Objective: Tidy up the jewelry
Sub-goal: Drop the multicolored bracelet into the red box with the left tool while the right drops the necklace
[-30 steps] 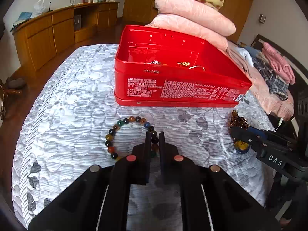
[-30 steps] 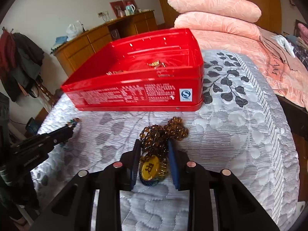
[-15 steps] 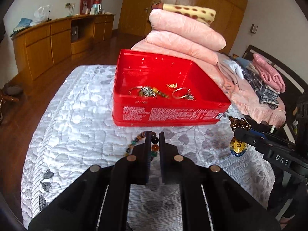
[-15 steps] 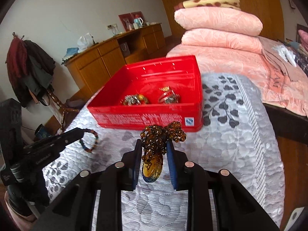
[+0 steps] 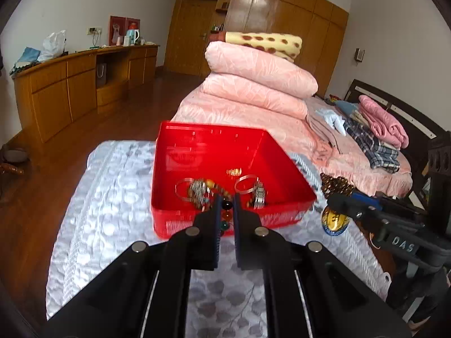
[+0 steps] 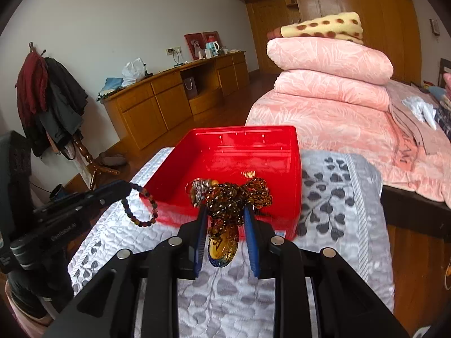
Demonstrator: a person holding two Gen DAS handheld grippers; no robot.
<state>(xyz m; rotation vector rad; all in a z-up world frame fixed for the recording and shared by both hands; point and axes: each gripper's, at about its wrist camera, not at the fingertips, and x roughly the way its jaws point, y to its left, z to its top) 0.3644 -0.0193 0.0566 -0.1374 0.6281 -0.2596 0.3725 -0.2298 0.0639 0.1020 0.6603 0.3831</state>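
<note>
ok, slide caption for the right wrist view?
Right gripper carries an amber bead necklace toward the red tin.

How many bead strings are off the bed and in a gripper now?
2. The multicolour bracelet hangs from the left gripper; the amber strand with its pendant is bunched in the right gripper. Both are short of the red box.

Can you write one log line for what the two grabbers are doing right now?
left hand-held gripper: shut on bead bracelet | right hand-held gripper: shut on amber necklace | both lifted near red box
</note>
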